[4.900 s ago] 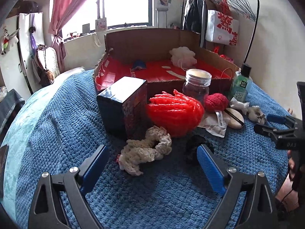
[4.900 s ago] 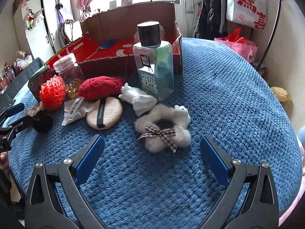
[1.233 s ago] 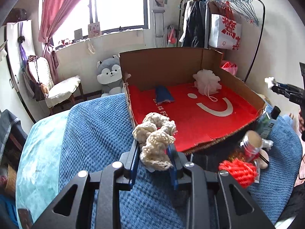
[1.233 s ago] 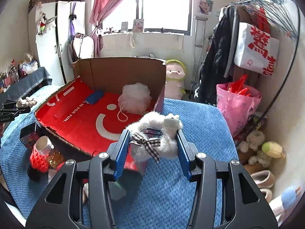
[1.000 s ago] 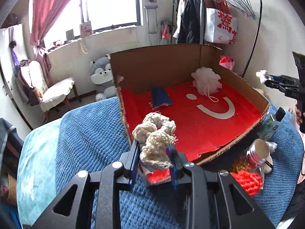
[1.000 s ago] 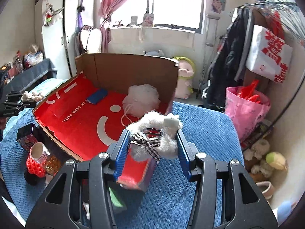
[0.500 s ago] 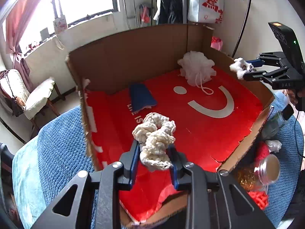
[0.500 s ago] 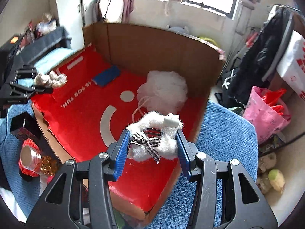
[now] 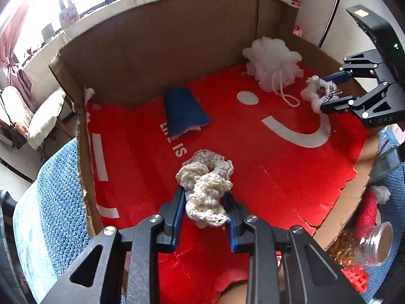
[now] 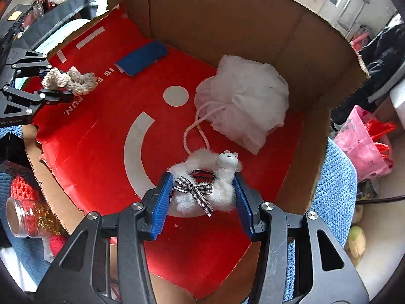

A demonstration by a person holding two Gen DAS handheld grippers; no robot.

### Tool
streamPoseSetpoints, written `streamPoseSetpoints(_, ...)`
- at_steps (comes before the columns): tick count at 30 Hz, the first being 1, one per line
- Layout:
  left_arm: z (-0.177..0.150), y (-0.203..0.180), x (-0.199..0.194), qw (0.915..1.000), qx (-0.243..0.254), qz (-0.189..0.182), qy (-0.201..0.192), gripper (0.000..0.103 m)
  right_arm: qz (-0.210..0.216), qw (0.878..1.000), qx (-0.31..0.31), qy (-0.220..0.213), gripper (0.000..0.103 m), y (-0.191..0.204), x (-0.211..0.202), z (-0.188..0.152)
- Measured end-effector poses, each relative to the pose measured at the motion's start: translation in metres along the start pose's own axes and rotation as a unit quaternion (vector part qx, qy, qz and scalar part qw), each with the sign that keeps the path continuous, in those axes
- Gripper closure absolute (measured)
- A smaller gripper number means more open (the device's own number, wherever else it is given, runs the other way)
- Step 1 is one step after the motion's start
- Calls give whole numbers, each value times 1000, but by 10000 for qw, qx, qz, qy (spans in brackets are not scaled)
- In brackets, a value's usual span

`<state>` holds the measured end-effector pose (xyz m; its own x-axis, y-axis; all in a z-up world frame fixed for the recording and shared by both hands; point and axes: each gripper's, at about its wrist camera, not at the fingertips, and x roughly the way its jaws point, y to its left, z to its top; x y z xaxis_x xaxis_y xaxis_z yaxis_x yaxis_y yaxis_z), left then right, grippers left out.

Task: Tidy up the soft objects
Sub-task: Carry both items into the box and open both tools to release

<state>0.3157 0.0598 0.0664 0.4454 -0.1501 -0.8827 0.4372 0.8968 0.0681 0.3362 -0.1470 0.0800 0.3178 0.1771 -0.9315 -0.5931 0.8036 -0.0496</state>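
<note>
Left gripper [image 9: 203, 202] clamps the cream crocheted scrunchie [image 9: 205, 187]; right gripper [image 10: 201, 190] clamps the fluffy white bow scrunchie [image 10: 202, 177]. Lower both onto the red-lined cardboard box [image 9: 253, 164] floor, clear of the white mesh pouf [image 10: 243, 98] at 1 o'clock, then open the fingers.

Inside the box [image 9: 157, 38] — pouf [image 9: 273, 62] right of cloth [image 9: 184, 111].

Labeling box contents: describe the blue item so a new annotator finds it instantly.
Look in the open cardboard box with the red smiley floor. Near the back wall lies a folded blue cloth, flat beside the white lettering. It's the only blue, flat item; the white mesh bath pouf is fluffy.
</note>
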Motion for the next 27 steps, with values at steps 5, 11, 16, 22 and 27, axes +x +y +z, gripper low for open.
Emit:
streamPoseSetpoints(5, 3, -1, 11, 9999, -6, 35, 123, 73, -57, 9999, -97, 97, 57, 3, 4, 3)
streamPoseSetpoints(11, 10, -6, 22, 9997, 27, 54, 222, 72, -213, 9987, -295, 345, 57, 12, 18, 15)
streamPoseSetpoints(16, 14, -5, 28, 9996, 49, 74, 269, 71, -336, 9975, -367, 499, 57, 14, 28, 21)
streamPoseSetpoints(22, 15, -5, 32, 9995, 85, 93, 277, 70, -339, 9972, -393, 536, 56, 14, 30, 23)
streamPoseSetpoints(27, 12, -7, 29, 9995, 101, 119, 278, 66, -402, 9966, -475, 544, 56, 17, 30, 17)
